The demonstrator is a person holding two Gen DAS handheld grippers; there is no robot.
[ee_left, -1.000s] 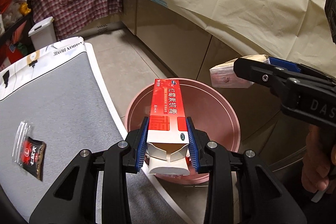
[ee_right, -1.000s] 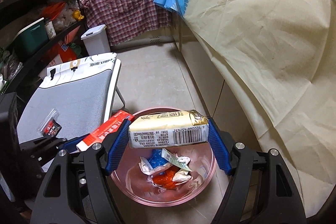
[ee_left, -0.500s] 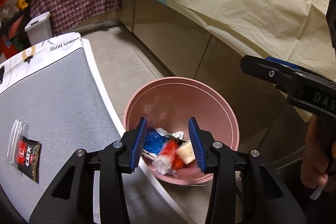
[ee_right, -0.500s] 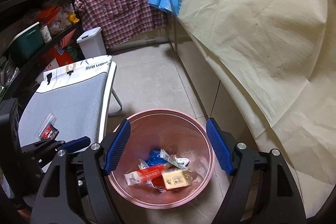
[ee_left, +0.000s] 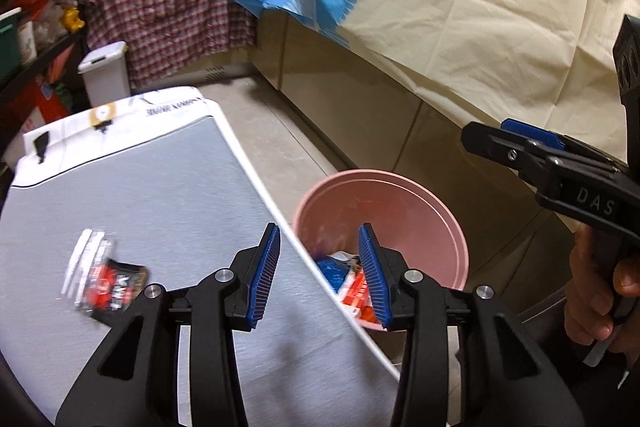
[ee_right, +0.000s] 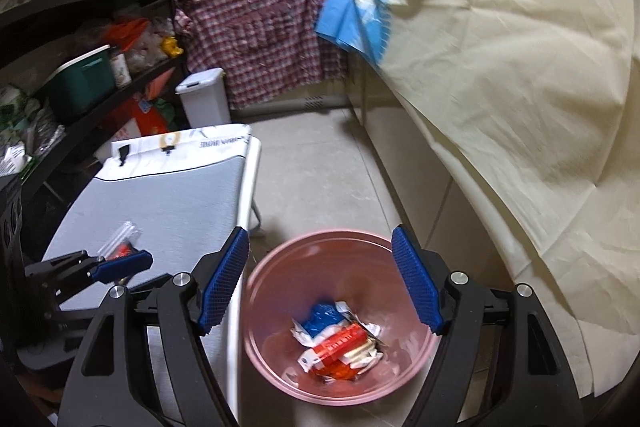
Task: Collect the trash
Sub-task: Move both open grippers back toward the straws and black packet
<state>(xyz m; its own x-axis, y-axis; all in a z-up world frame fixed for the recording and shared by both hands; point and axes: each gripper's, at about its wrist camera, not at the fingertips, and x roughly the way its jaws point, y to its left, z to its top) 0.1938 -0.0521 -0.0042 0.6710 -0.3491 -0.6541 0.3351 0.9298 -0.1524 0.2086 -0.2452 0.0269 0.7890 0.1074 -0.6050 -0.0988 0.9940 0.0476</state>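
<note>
Both the left gripper (ee_left: pixel 316 269) and right gripper (ee_right: pixel 320 281) gape empty. "DAS" marks the right gripper; the sachet's (ee_left: pixel 108 287) print on the surface (ee_left: pixel 160 203) blurs.

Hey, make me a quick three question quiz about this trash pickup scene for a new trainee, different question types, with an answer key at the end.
1. True or false: the left gripper holds a piece of trash.
2. Where does the red box lie? A) on the grey board B) in the pink bin C) on the floor
3. Fill in: one small red and black packet remains on the ______.

Key
1. False; both it and the right gripper are open and empty.
2. B, in the pink bin.
3. Grey board.
</note>
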